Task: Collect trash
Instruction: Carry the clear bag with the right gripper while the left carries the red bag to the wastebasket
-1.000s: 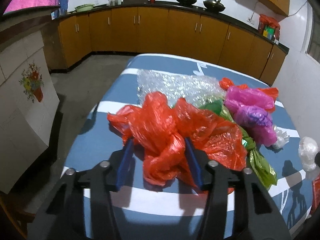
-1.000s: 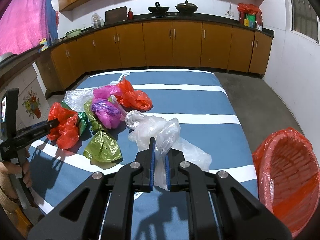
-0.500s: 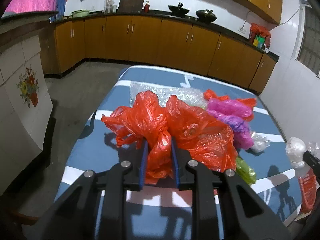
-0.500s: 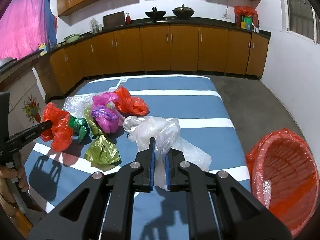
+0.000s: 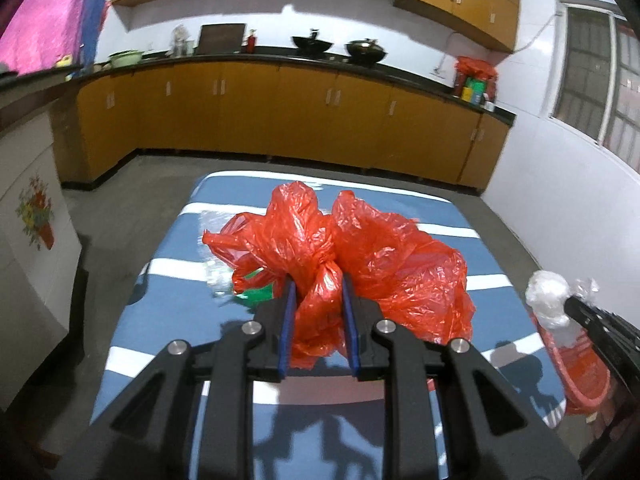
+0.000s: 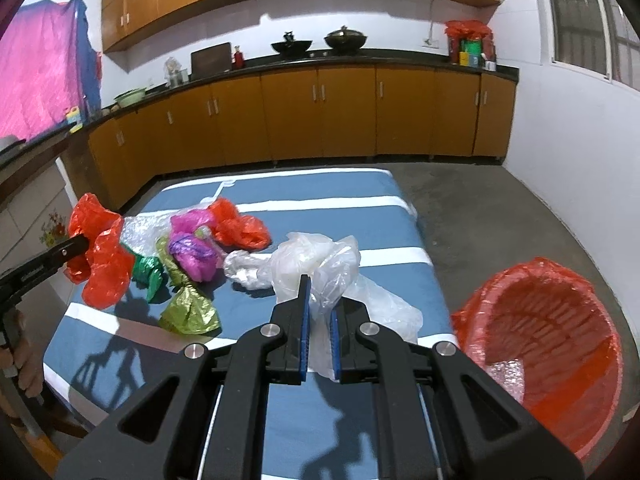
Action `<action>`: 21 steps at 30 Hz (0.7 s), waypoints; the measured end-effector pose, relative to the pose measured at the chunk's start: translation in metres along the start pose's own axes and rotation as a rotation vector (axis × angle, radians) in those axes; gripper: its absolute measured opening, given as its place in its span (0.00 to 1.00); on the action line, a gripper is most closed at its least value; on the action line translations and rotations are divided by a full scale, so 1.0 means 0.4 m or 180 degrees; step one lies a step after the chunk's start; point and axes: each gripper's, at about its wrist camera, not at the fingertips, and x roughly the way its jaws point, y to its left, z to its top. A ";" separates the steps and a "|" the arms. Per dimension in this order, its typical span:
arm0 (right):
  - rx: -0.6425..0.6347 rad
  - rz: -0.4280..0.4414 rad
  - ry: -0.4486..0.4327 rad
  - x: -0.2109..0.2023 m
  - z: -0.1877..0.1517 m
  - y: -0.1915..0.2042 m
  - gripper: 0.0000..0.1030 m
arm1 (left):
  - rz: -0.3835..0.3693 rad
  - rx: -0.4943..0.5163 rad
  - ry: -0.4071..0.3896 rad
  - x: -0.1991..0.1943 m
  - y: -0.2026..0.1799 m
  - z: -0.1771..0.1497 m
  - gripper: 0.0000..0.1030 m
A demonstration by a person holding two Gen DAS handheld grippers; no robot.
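Note:
My left gripper (image 5: 317, 292) is shut on a crumpled red plastic bag (image 5: 384, 264) and holds it above the blue striped table (image 5: 168, 280); this also shows in the right wrist view (image 6: 100, 256). My right gripper (image 6: 319, 304) is shut on a clear plastic bag (image 6: 320, 264), lifted off the table (image 6: 360, 200). The red-lined trash basket (image 6: 560, 344) stands on the floor to the right of the table. On the table lie a pink-purple bag (image 6: 192, 248), another red bag (image 6: 236, 228), green bags (image 6: 188, 308) and bubble wrap (image 6: 140, 228).
Wooden cabinets (image 6: 320, 112) and a black counter with pans run along the far wall. A white wall (image 6: 580, 140) is to the right. Bare concrete floor (image 6: 480, 208) lies behind the basket. A tiled counter (image 5: 28, 216) stands left of the table.
My left gripper closed on the red bag and lifted it off the table. My right gripper rose with the clear bag.

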 end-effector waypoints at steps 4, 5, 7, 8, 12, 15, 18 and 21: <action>0.0085 -0.0084 -0.0071 -0.026 0.007 -0.039 0.09 | -0.0135 0.0112 -0.0006 -0.008 -0.057 -0.003 0.21; 0.0104 -0.0101 -0.0085 -0.031 0.007 -0.047 0.09 | -0.0176 0.0151 -0.0008 -0.010 -0.077 -0.004 0.21; 0.0151 -0.0145 -0.0119 -0.045 0.008 -0.068 0.09 | -0.0243 0.0195 0.0000 -0.009 -0.100 -0.006 0.22; 0.0171 -0.0166 -0.0134 -0.052 0.008 -0.078 0.09 | -0.0278 0.0213 0.0006 -0.009 -0.113 -0.007 0.21; 0.0260 -0.0263 -0.0192 -0.078 0.007 -0.123 0.09 | -0.0432 0.0305 0.0029 -0.006 -0.181 -0.012 0.21; 0.0329 -0.0330 -0.0225 -0.096 0.004 -0.153 0.09 | -0.0527 0.0365 0.0047 -0.002 -0.221 -0.019 0.21; 0.0391 -0.0397 -0.0252 -0.113 0.001 -0.185 0.09 | -0.0627 0.0405 0.0077 0.004 -0.266 -0.023 0.21; 0.0449 -0.0463 -0.0275 -0.130 -0.005 -0.216 0.09 | -0.0721 0.0453 0.0100 0.011 -0.309 -0.028 0.21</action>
